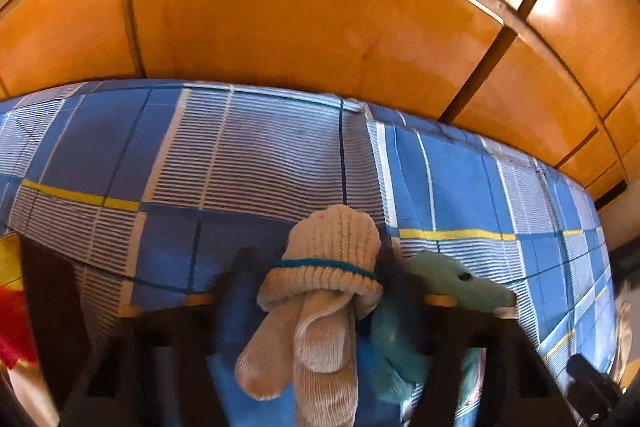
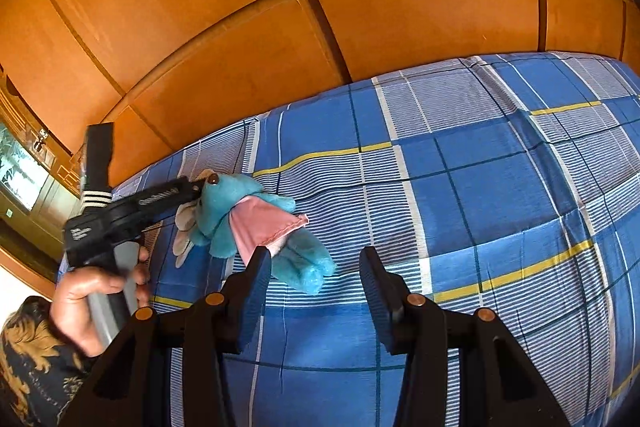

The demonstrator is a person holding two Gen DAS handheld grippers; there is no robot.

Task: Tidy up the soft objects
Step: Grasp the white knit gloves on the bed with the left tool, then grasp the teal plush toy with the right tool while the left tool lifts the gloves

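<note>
A rolled bundle of beige knitted socks [image 1: 328,267] with a teal stripe sits between the fingers of my left gripper [image 1: 316,255], which press on both its sides. A teal plush toy [image 1: 452,279] lies just to its right on the bed. In the right wrist view the same teal plush toy [image 2: 224,219] has a pink cloth [image 2: 264,223] across its body, and the left gripper's black body [image 2: 160,197] reaches in at its head. My right gripper [image 2: 314,255] hangs open over the sheet with nothing between its fingers, its left fingertip close to the toy's leg.
A bed with a blue checked sheet [image 2: 480,187] fills the lower part of both views. Orange wooden panels [image 2: 240,27] rise behind it. A red and yellow item [image 1: 12,327] shows at the left edge. A person's hand [image 2: 92,291] and patterned sleeve [image 2: 32,367] hold the left gripper.
</note>
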